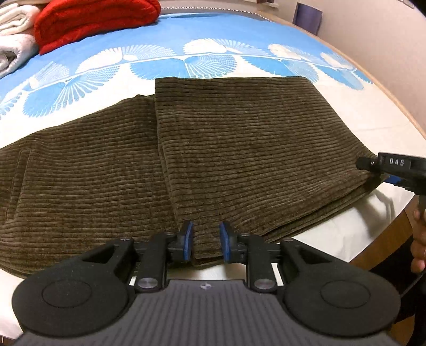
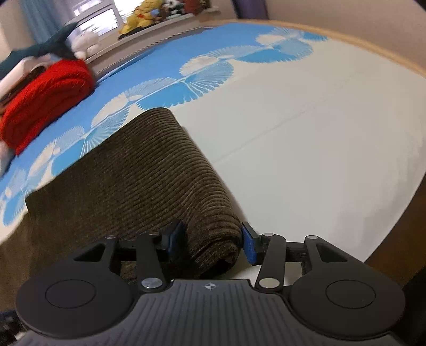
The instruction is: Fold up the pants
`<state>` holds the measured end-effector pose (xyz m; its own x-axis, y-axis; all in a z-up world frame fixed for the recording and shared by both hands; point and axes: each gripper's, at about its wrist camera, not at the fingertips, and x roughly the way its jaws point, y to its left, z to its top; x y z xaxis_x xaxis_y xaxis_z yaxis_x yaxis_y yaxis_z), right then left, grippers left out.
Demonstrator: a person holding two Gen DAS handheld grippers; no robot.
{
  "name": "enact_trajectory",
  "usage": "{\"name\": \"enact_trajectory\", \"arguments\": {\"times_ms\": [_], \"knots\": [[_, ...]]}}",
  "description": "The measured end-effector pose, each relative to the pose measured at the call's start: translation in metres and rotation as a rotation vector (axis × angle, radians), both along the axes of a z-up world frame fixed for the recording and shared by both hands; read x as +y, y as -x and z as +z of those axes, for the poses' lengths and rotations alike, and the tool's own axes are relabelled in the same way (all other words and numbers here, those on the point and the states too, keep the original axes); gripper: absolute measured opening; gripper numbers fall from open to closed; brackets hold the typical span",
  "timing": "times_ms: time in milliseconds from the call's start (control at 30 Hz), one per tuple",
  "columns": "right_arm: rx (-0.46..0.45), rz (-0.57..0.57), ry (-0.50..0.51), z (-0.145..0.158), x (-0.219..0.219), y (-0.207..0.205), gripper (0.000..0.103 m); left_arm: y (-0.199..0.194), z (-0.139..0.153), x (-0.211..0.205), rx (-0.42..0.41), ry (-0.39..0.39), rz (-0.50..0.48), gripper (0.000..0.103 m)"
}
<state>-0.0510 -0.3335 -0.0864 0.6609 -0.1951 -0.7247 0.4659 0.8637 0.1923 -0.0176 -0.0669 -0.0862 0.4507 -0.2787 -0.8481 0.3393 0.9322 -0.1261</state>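
Straddling pants (image 1: 239,149) near edge, left hand-held gripper (image 1: 205,241) parted.

Ribbed matt corduroy pants (image 1: 226,149), smooth cotton bedsheet (image 1: 372,127), fuzzy red blanket (image 1: 93,21).

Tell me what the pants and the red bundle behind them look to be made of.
The pants look like olive-brown corduroy: thick raised ribs run across the matte cloth. The red bundle looks like a soft, plush blanket or knit with a fuzzy surface; which one is unclear.
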Motion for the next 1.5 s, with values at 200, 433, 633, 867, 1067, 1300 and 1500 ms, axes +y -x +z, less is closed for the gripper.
{"name": "enact_trajectory", "arguments": {"times_ms": [200, 433, 633, 867, 1067, 1300, 1500], "knots": [[-0.001, 0.018, 0.034, -0.001, 0.003, 0.002, 0.046, -0.003, 0.000, 0.001, 0.002, 0.003, -0.001, 0.025], [0.002, 0.025, 0.067, -0.002, 0.009, 0.001, 0.046, -0.003, -0.001, 0.001, 0.006, 0.007, 0.003, 0.025], [0.005, 0.038, 0.094, -0.002, 0.013, 0.001, 0.044, -0.003, -0.001, 0.002, 0.010, 0.010, 0.005, 0.025], [-0.001, 0.049, 0.114, -0.002, 0.015, 0.001, 0.039, -0.003, -0.001, 0.002, 0.009, 0.009, 0.003, 0.025], [-0.048, 0.086, 0.190, 0.009, 0.026, 0.005, 0.029, -0.003, -0.001, 0.004, 0.007, 0.021, 0.001, 0.025], [-0.170, 0.207, 0.337, 0.046, 0.058, 0.017, 0.028, -0.022, 0.008, 0.034, 0.064, 0.130, 0.109, 0.041], [-0.278, 0.405, 0.510, 0.063, 0.103, 0.027, 0.027, -0.053, 0.076, 0.037, -0.003, 0.227, 0.112, 0.058]]}}
